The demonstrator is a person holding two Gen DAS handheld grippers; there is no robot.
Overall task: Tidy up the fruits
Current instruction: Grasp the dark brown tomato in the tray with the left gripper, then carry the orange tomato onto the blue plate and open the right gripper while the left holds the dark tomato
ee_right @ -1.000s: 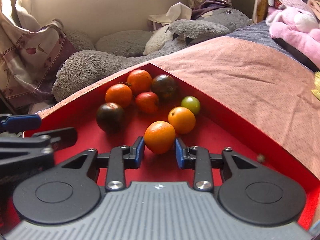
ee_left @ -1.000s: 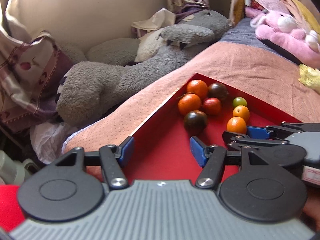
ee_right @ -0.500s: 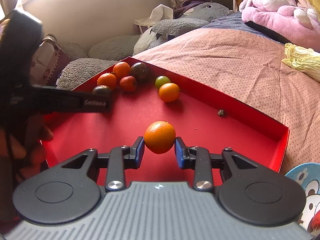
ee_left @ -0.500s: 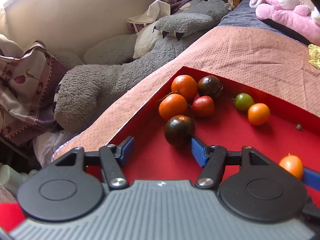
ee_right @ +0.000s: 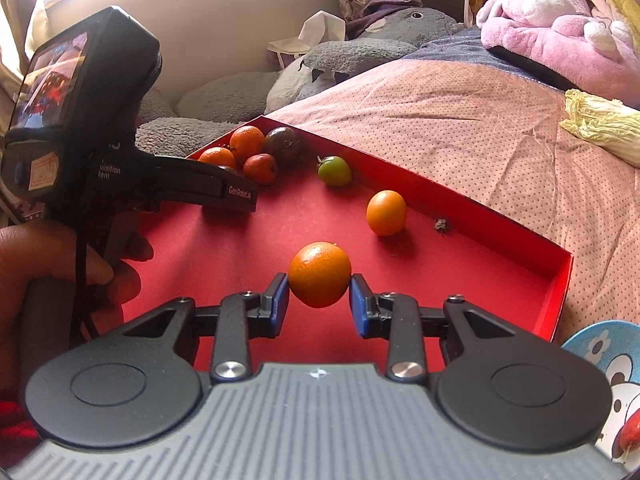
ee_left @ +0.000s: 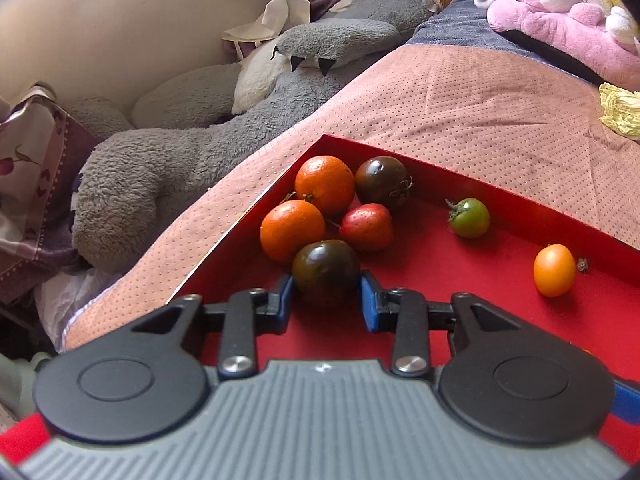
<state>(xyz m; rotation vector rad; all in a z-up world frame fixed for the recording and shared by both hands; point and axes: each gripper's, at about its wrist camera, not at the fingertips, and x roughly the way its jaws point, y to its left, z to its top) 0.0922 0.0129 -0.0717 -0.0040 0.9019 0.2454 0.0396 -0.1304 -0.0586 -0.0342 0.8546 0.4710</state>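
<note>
On a pink bedspread (ee_right: 460,120), a red tray (ee_right: 472,216) is being emptied. At frame centre, a mandarin (ee_right: 319,274) is being gripped by the right gripper (ee_right: 319,300). The left gripper (ee_left: 326,300) is bracketing a dark tomato (ee_left: 325,271), contact uncertain; closing and lifting are judged next.
</note>
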